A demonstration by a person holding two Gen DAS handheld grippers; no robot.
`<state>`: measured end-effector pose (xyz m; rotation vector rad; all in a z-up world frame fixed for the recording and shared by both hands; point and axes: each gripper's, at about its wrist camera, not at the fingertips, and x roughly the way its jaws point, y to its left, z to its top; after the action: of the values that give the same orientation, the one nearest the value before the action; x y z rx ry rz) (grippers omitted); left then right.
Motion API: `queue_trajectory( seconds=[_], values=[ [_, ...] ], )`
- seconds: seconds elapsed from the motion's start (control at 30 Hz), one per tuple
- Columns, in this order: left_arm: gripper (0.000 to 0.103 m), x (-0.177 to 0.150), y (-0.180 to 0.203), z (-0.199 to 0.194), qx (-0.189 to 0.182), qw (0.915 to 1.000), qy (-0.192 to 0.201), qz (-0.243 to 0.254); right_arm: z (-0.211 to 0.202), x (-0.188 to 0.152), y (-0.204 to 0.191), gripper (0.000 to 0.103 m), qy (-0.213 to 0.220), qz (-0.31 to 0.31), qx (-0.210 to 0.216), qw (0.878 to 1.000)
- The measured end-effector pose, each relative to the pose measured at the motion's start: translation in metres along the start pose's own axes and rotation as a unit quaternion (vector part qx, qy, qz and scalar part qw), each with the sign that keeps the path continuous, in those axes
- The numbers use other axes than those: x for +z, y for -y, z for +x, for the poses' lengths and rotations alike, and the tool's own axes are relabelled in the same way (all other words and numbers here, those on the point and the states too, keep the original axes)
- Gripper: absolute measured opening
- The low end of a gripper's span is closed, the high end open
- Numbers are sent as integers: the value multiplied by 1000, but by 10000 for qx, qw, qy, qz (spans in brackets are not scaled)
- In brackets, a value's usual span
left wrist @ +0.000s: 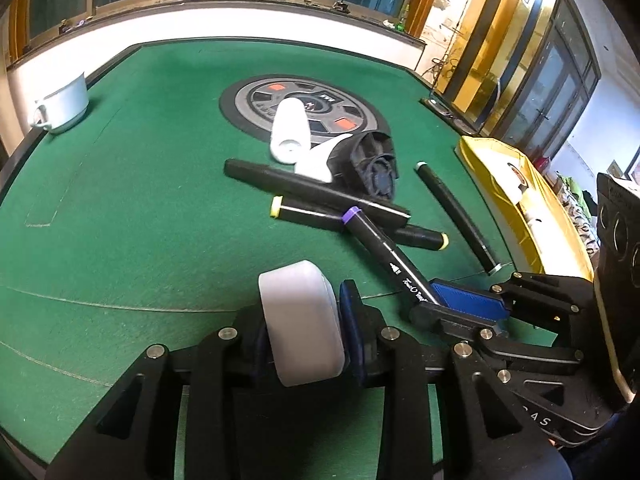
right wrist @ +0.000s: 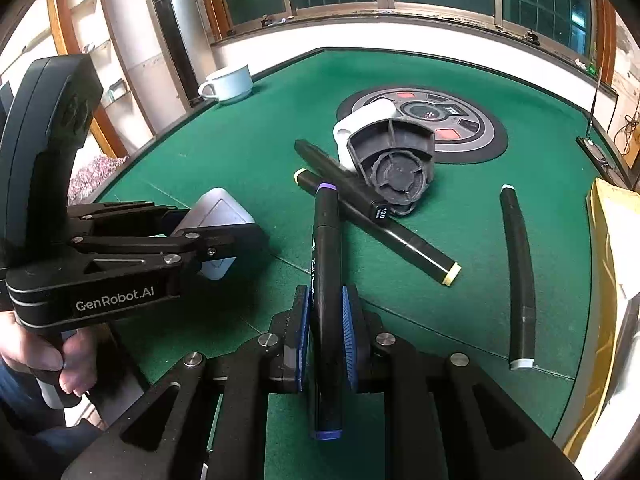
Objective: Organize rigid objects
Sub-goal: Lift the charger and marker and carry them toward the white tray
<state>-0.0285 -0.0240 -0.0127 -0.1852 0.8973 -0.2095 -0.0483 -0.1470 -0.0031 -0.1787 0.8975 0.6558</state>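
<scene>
My left gripper (left wrist: 304,320) is shut on a white rounded case (left wrist: 300,320), held just above the green felt; the right wrist view shows this gripper (right wrist: 216,236) and the case (right wrist: 222,212) at the left. Blue pads of my right gripper (right wrist: 326,320) are shut on a black purple-capped marker (right wrist: 326,240), whose far end rests on the marker pile. From the left wrist view, that gripper (left wrist: 436,304) and the marker (left wrist: 380,240) sit at the right. In the pile lie a long black marker (left wrist: 316,190) and a yellow-capped marker (left wrist: 304,212). A grey-capped marker (left wrist: 456,216) lies apart.
A white bottle (left wrist: 290,128), a white piece (left wrist: 320,160) and a black round plastic part (left wrist: 376,160) lie by the table's centre dial (left wrist: 248,104). A yellow tray (left wrist: 520,200) stands at the right edge. A white cup (left wrist: 64,104) sits far left. A hand (right wrist: 48,356) grips the left handle.
</scene>
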Motion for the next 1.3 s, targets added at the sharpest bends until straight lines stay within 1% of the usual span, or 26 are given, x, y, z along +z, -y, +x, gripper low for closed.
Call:
queue_trajectory(
  seconds=[0.07, 0.3, 0.47, 0.67, 0.87, 1.1, 1.3],
  values=[
    [22, 3, 5, -1, -44, 10000, -6, 41, -5, 0, 1, 14, 68, 35, 37, 10000],
    [22, 15, 22, -5, -164, 9997, 52, 188, -22, 1, 15, 14, 296, 229, 117, 9992],
    [22, 16, 27, -5, -176, 9996, 69, 211, -34, 0, 25, 14, 445, 412, 133, 9981],
    [22, 18, 31, -5, -142, 9996, 74, 219, -42, -2, 35, 14, 534, 524, 150, 9971],
    [22, 21, 36, -11, -204, 9994, 136, 250, -46, -5, 40, 14, 572, 610, 166, 9964],
    [22, 33, 49, -17, -418, 9985, 212, 280, -55, -7, 47, 14, 685, 700, 155, 9951],
    [22, 49, 88, -26, -730, 9944, 431, 623, -71, -12, 62, 14, 827, 904, 43, 9925]
  ],
)
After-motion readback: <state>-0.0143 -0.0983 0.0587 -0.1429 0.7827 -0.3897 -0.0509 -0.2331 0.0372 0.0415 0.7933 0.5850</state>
